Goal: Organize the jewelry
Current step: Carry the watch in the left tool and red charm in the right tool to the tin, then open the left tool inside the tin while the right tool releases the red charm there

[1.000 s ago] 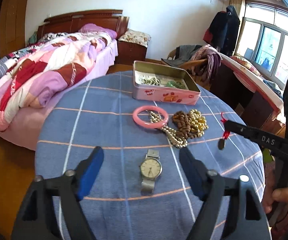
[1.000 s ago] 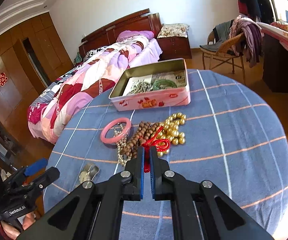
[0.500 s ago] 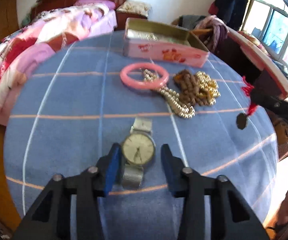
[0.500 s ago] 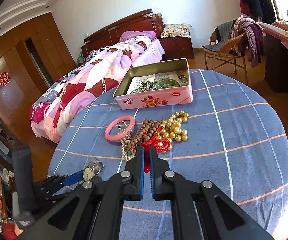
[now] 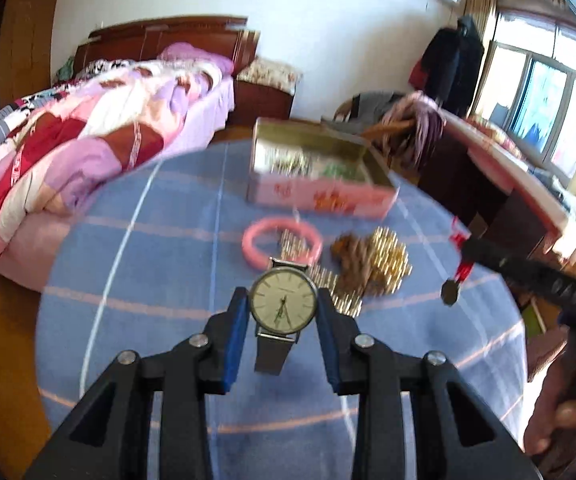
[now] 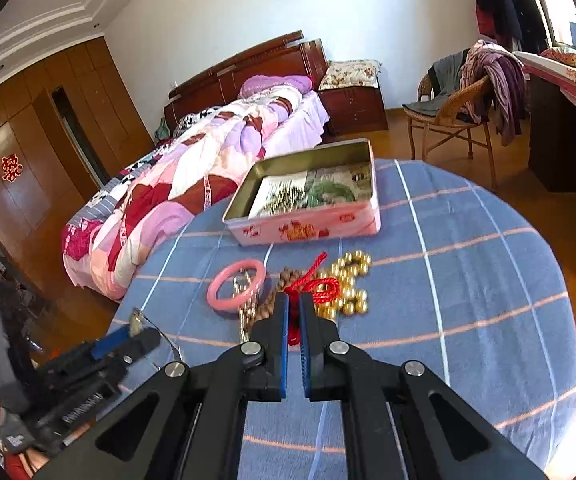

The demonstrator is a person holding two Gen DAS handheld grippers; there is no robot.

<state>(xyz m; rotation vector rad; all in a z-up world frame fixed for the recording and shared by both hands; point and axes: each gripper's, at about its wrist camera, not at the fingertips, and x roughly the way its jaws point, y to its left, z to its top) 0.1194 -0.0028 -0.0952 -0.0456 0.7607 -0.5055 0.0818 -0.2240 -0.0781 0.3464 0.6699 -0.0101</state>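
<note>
The left hand-held gripper [image 5: 283,310] has its blue pads pressed on both sides of the watch [image 5: 282,306]. The watch is up off the blue worktop [image 5: 160,248], with its strap hanging down.

The right hand-held gripper [image 6: 293,304] is closed tight on a red cord [image 6: 320,286]. In the left wrist view a small dark charm [image 5: 449,293] hangs from that cord, above the right side of the worktop.

The pink tin box [image 6: 308,232] sits open at the far side of the worktop. Some silver beads [image 6: 284,196] and something green [image 6: 330,190] are already inside it, so part of the job looks done.

A good deal is left. The pink bangle [image 6: 237,284] lies near the middle of the worktop, in front of the tin. A string of pale beads [image 5: 328,280] runs through it. Just to the right are brown beads [image 5: 354,256] and gold beads [image 6: 350,280], touching each other in a pile.

The watch and the red cord are both held but are not in the tin yet. They probably go in next. Then the bangle and the three bead strings still need to be picked up.
</note>
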